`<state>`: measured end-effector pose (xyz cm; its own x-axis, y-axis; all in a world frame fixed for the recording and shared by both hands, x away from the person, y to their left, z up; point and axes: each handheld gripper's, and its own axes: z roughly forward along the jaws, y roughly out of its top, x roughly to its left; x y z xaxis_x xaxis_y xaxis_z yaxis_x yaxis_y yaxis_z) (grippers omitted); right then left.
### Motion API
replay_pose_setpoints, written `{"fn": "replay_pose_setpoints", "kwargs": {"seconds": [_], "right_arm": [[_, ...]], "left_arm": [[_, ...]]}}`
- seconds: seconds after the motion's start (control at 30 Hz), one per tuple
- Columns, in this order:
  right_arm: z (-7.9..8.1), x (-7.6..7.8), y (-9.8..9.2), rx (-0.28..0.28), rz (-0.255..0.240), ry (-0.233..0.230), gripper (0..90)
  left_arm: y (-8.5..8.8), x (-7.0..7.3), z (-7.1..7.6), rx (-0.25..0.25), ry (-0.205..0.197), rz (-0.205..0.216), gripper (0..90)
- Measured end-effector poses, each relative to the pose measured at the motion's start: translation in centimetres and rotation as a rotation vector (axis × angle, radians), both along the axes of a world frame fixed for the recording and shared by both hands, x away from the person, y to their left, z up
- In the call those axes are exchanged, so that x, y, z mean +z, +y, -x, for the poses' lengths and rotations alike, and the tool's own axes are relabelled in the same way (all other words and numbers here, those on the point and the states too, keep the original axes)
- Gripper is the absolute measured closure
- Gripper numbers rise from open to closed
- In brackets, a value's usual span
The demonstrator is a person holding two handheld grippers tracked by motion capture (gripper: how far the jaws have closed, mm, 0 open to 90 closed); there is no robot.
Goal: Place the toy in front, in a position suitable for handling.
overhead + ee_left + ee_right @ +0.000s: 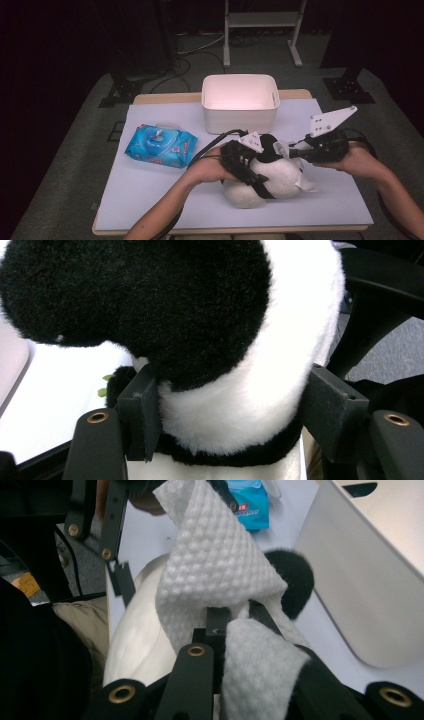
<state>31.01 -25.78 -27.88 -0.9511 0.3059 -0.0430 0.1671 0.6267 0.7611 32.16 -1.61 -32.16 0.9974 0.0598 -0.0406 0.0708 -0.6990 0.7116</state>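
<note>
Pale table in a dark room, left gripper clamping a plush panda, right gripper, forearm angled inward, pinching a white wipe.

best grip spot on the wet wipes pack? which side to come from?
Judging by its pose, take the wet wipes pack across its short width, from above. It lies flat on the table, apart from the bin, both long edges free. Avoid the raised lid on top.
</note>
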Motion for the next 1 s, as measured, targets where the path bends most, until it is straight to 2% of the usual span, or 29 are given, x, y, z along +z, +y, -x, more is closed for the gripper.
{"fn": "replay_pose_setpoints", "kwargs": {"seconds": [0.13, 0.17, 0.27, 0.4, 0.5, 0.53, 0.57, 0.67, 0.77, 0.9, 0.97, 1.0], "right_arm": [[-0.1, 0.4, 0.6, 0.001, -0.006, -0.013, 81.4], [0.0, 0.3, 0.5, 0.0, 0.013, -0.018, 81.3], [0.0, 0.0, 0.2, -0.004, 0.017, -0.008, 81.4], [-0.1, -0.9, -0.4, -0.02, 0.02, 0.006, 81.4], [-0.3, -1.3, -1.0, -0.039, 0.021, 0.012, 81.4], [-0.3, -1.5, -1.2, -0.044, 0.019, 0.015, 81.4], [-0.3, -1.7, -1.4, -0.053, 0.014, 0.015, 81.4], [-0.4, -2.1, -1.7, -0.054, 0.005, 0.025, 81.5], [-0.4, -2.5, -1.9, -0.058, 0.007, 0.04, 81.5], [-0.4, -2.8, -2.0, -0.059, -0.003, 0.046, 81.6], [-0.3, -2.9, -2.0, -0.057, -0.002, 0.049, 81.6], [-0.3, -3.0, -1.9, -0.056, 0.003, 0.048, 81.7]], "left_arm": [[-0.6, 0.0, 0.1, -0.004, -0.005, -0.014, 32.8], [-0.6, -0.1, 0.0, -0.005, -0.008, -0.013, 32.6], [-0.7, -0.2, 0.0, -0.001, 0.0, -0.011, 30.3], [-0.6, -0.3, -0.1, 0.007, 0.01, -0.02, 21.7], [0.0, -0.8, -0.3, 0.019, 0.017, -0.053, 18.6], [0.5, -1.4, -0.6, 0.036, 0.017, -0.071, 18.0], [0.9, -1.8, -0.8, 0.043, 0.03, -0.07, 18.0], [1.5, -2.3, -1.0, 0.055, 0.034, -0.061, 17.4], [2.2, -3.1, -1.2, 0.065, 0.061, -0.061, 13.2], [2.4, -3.5, -1.3, 0.067, 0.073, -0.065, 9.9], [2.4, -3.8, -1.4, 0.066, 0.086, -0.069, 9.4], [2.2, -4.1, -1.6, 0.067, 0.107, -0.073, 7.0]]}}
